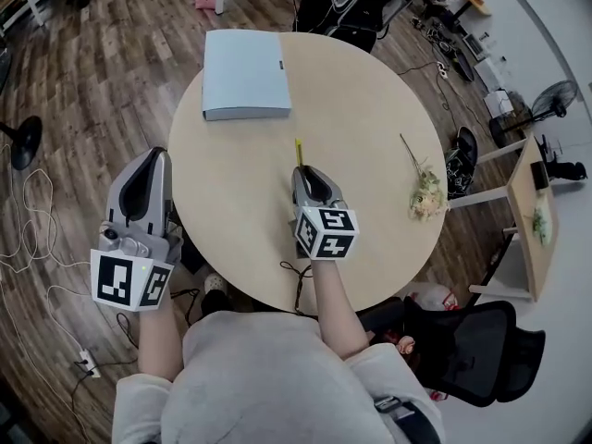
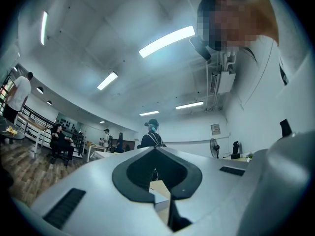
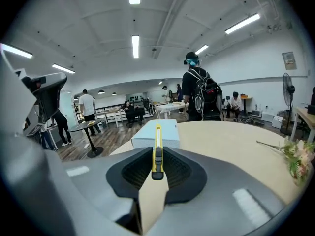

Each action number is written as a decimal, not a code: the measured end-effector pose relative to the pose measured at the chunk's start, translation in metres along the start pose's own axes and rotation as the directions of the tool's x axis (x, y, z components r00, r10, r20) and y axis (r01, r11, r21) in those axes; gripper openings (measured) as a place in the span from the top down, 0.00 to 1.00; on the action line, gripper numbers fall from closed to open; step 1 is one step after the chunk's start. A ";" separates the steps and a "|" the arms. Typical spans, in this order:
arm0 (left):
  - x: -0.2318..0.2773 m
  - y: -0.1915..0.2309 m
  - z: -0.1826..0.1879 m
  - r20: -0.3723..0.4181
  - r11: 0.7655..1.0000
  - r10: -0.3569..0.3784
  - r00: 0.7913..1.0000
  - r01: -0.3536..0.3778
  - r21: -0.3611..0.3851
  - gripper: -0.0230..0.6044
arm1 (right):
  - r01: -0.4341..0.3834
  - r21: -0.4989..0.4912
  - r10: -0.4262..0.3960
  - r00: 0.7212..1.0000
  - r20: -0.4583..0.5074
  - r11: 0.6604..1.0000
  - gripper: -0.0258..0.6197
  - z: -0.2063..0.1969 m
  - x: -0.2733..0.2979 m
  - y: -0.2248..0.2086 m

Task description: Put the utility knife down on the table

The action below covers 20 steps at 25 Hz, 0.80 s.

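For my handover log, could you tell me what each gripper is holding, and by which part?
The right gripper holds the yellow utility knife by its rear end, at the black slider; the rest juts forward. The left gripper holds nothing.

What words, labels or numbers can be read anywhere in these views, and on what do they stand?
No text is legible in any view.
Wall sign: too small to read.
Marker cubes: black-and-white square patterns only, no letters or digits.
Blue box on the table: no readable print.

Open tabletop (image 1: 370, 128) lies between the blue box (image 1: 245, 72) ahead and the flowers (image 1: 426, 195) at right.
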State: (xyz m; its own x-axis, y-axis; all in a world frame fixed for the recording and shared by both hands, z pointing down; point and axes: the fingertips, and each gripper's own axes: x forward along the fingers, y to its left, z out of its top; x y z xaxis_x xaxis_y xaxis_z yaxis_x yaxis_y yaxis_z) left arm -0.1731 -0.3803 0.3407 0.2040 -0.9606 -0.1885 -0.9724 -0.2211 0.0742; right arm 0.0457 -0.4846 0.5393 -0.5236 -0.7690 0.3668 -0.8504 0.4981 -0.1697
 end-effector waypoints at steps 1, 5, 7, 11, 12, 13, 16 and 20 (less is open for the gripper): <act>0.000 0.002 -0.002 -0.006 1.000 0.006 1.000 -0.006 -0.001 0.95 | 0.000 -0.002 0.000 1.000 -0.020 1.000 0.84 -0.007 0.005 -0.001; 0.000 0.010 -0.011 -0.030 1.000 0.029 0.999 -0.029 -0.003 0.95 | -0.003 -0.017 0.002 0.995 -0.098 1.000 0.84 -0.033 0.023 -0.002; 0.000 0.014 -0.015 -0.042 0.999 0.039 0.998 -0.039 -0.004 0.95 | -0.008 -0.025 0.005 0.991 -0.136 1.000 0.84 -0.047 0.032 -0.001; -0.002 0.022 -0.024 -0.064 0.998 0.060 0.996 -0.060 -0.002 0.95 | -0.019 -0.041 0.010 0.979 -0.203 0.999 0.84 -0.071 0.050 0.000; -0.003 0.024 -0.026 -0.070 0.998 0.066 0.995 -0.067 -0.002 0.95 | -0.020 -0.043 0.011 0.976 -0.218 0.999 0.84 -0.077 0.054 0.001; -0.005 0.027 -0.027 -0.075 0.997 0.074 0.994 -0.075 -0.002 0.95 | -0.022 -0.042 0.011 0.973 -0.232 0.999 0.84 -0.083 0.057 0.001; -0.008 0.034 -0.032 -0.090 0.995 0.098 0.991 -0.099 0.000 0.95 | -0.022 -0.032 0.013 0.961 -0.276 0.999 0.84 -0.098 0.068 0.000; -0.012 0.041 -0.038 -0.107 0.992 0.123 0.987 -0.124 0.003 0.95 | -0.014 -0.025 0.005 0.945 -0.327 1.000 0.84 -0.115 0.078 -0.003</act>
State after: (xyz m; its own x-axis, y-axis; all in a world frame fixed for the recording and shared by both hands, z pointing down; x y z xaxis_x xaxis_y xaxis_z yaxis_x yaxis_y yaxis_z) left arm -0.2111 -0.3845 0.3828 0.0935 -0.9930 -0.0722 -0.9905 -0.1001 0.0944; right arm 0.0134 -0.5002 0.6742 -0.4823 -0.5933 0.6445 -0.8414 0.5186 -0.1521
